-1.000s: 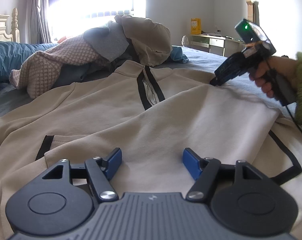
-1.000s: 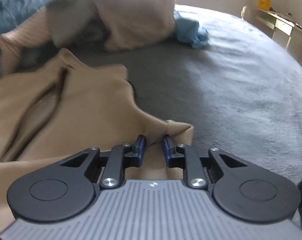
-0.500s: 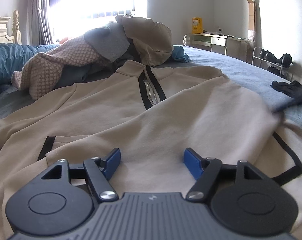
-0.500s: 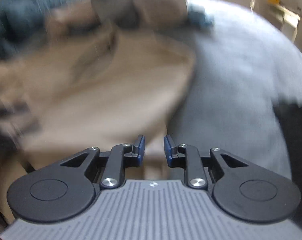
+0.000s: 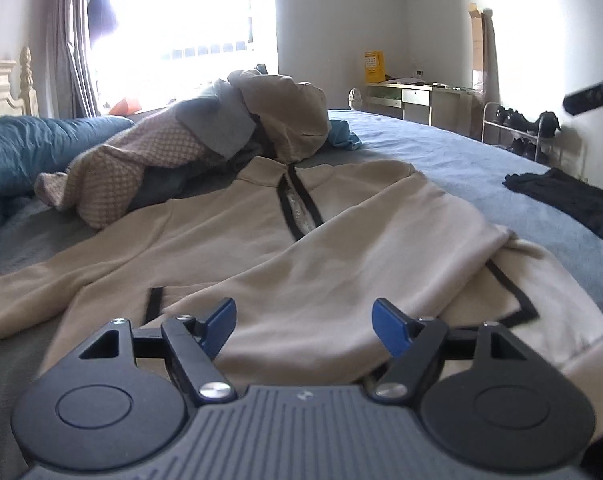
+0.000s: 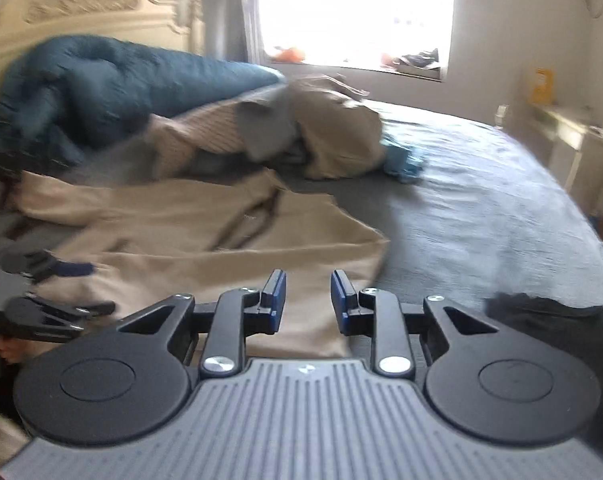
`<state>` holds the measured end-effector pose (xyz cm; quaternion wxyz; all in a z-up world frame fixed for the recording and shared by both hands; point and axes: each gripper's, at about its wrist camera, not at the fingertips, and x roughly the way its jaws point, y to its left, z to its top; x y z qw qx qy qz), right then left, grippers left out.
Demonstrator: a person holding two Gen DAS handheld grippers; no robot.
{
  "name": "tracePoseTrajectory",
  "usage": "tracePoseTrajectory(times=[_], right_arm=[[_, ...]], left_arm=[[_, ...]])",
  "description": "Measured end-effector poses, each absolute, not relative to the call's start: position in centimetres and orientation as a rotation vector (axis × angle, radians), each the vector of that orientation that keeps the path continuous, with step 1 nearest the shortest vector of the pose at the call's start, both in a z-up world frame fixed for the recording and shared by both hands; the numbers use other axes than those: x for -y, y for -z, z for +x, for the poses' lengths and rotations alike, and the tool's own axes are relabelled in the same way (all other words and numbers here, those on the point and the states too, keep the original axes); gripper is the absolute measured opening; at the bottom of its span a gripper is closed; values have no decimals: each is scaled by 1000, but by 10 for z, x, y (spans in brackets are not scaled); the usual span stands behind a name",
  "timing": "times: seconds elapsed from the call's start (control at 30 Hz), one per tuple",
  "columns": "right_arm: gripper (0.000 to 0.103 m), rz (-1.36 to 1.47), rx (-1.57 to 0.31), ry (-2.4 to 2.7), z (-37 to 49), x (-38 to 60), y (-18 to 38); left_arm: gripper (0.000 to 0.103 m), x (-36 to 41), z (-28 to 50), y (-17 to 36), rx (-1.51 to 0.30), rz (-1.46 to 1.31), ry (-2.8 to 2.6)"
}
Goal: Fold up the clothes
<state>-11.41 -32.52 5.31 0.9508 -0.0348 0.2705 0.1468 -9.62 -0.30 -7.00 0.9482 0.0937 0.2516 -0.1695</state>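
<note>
left gripper (image 5: 303,322) has its jaws wide and they've just spread more, nothing pinched; right gripper (image 6: 307,300) has just cracked open a bit, empty too

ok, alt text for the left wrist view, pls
A beige zip-neck sweatshirt lies spread on a blue-grey bed, one sleeve folded across its front, with the open, empty left gripper above its hem. Behind it sits a heap of unfolded clothes; a black garment lies at right.

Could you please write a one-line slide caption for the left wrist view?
Open left gripper above a beige zip sweatshirt, one sleeve folded across it, on a bed.
</note>
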Motion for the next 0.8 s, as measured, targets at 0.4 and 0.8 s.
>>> tracePoseTrajectory(times=[0.4, 0.8], right_arm=[[24, 5, -638, -350, -77, 223, 43], [25, 9, -607, -212, -96, 227, 72]], left_arm=[[82, -58, -78, 103, -655, 68, 227], [86, -61, -80, 110, -636, 75, 231]])
